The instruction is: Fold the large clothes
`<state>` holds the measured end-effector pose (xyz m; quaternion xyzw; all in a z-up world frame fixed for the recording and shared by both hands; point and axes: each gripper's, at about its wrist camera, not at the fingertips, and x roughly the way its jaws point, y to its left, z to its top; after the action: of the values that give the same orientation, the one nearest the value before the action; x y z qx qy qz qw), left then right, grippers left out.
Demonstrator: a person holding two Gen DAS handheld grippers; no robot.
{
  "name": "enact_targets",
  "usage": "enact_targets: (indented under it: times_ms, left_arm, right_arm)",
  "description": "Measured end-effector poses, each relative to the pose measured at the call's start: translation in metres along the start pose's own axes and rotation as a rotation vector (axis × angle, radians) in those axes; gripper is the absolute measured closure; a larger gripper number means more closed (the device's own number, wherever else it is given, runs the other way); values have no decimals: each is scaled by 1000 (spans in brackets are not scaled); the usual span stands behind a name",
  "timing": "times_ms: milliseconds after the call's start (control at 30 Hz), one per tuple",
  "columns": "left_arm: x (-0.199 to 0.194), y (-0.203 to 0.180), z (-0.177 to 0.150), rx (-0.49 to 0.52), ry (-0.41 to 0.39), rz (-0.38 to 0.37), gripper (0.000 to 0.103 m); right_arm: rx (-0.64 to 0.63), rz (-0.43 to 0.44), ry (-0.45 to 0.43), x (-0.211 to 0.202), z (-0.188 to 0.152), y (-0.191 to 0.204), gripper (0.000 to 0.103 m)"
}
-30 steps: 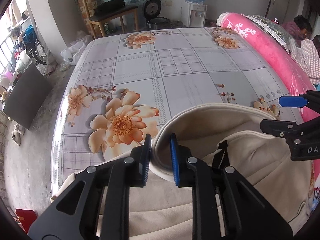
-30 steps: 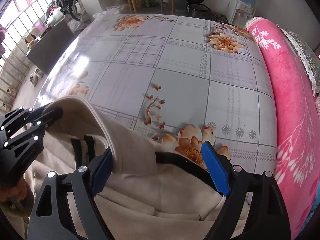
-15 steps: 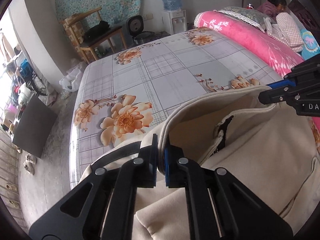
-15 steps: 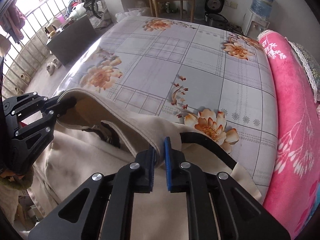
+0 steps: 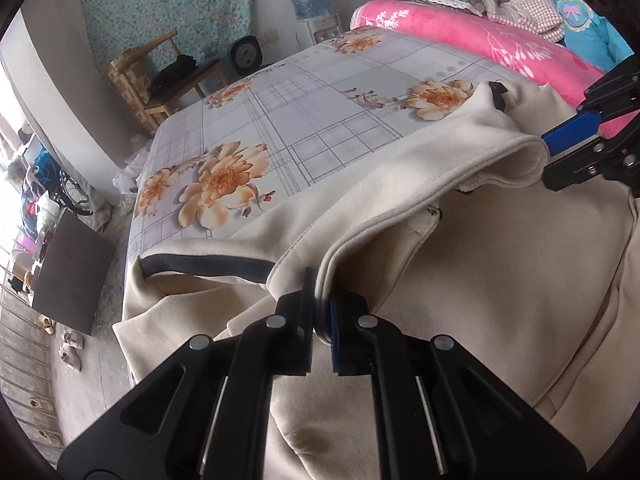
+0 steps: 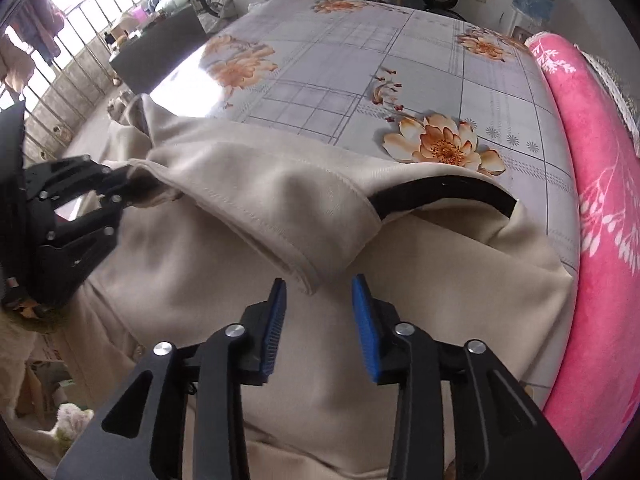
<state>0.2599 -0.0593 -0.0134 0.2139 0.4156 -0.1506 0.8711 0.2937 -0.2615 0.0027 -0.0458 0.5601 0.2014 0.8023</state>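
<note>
A large cream garment (image 5: 500, 264) with dark trim lies on the near part of the floral bed sheet (image 5: 320, 96); it also fills the near half of the right wrist view (image 6: 224, 264). My left gripper (image 5: 322, 316) is shut on the folded cream edge of the garment and holds it up. My right gripper (image 6: 318, 320) is open, its blue pads on either side of the folded edge (image 6: 308, 280) without pinching it. The right gripper shows at the right edge of the left wrist view (image 5: 576, 148). The left gripper shows at the left in the right wrist view (image 6: 80, 208).
A rolled pink blanket (image 6: 600, 200) runs along the bed's right side. A wooden chair (image 5: 160, 80), a fan and a water dispenser (image 5: 308, 4) stand beyond the bed. A dark board (image 5: 72, 268) and shoes lie on the floor at left.
My right gripper has opened and let go of the garment edge. My left gripper stays shut on the edge and has pulled it back towards me, so more garment covers the sheet.
</note>
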Motion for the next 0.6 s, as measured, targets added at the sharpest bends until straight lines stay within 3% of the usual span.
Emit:
enact_targets:
  times_ms: [67, 200, 267, 300, 333, 467, 533, 600]
  left_arm:
    - [-1, 1, -1, 0, -2, -8, 97]
    - [0, -4, -2, 40, -3, 7, 97]
    - [0, -6, -2, 46, -2, 12, 97]
    - [0, -6, -2, 42, -1, 9, 96]
    - [-1, -5, -2, 40, -2, 7, 95]
    - [-19, 1, -9, 36, -13, 4, 91]
    - [-38, 11, -17, 9, -22, -30, 90]
    - [-57, 23, -23, -26, -38, -63, 90]
  right_arm:
    - [-16, 50, -67, -29, -3, 2, 50]
    - [-26, 124, -233, -76, 10, 8, 49]
    - [16, 170, -255, -73, 27, 9, 51]
    - [34, 195, -250, -62, 37, 11, 54]
    - [42, 211, -235, -50, 48, 15, 64]
    - [81, 233, -74, 27, 67, 22, 77]
    - [138, 244, 6, 58, 59, 17, 77]
    - [161, 275, -11, 60, 47, 13, 77]
